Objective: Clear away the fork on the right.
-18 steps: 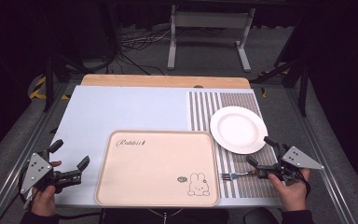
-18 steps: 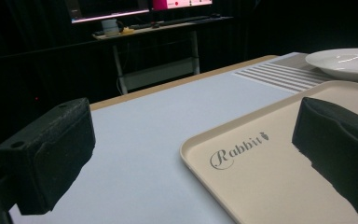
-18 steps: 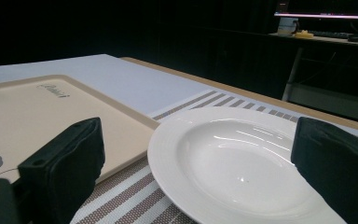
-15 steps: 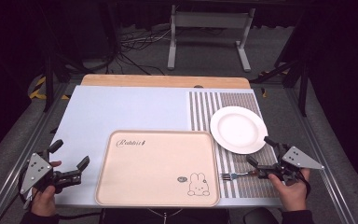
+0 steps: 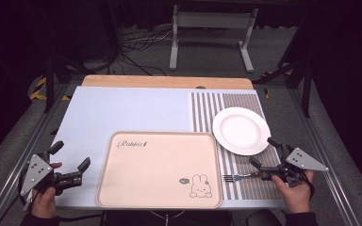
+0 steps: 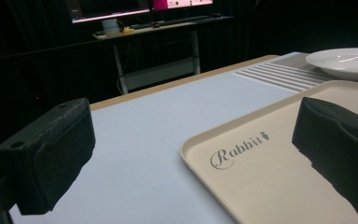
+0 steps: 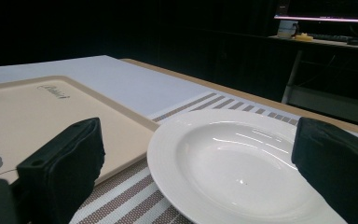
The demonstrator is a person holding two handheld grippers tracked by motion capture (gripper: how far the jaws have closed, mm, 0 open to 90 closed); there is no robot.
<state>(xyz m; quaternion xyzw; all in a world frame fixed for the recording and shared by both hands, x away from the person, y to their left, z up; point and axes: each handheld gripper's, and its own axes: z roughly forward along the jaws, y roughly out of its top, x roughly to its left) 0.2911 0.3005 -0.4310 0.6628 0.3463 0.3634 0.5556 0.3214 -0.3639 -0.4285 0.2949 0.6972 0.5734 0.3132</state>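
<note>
The right gripper hovers near the table's front right corner, jaws spread with nothing between them, just above the handle end of a fork that lies on the striped mat, tines toward the tray. The white plate sits on the mat just behind the fork, beside the tray's far right corner. The left gripper waits at the front left corner, jaws likewise spread and empty, beside the tray's left edge

My right gripper, jaws wide, hovers right of the tray; the fork (tines toward the tray) lies beneath.
</note>
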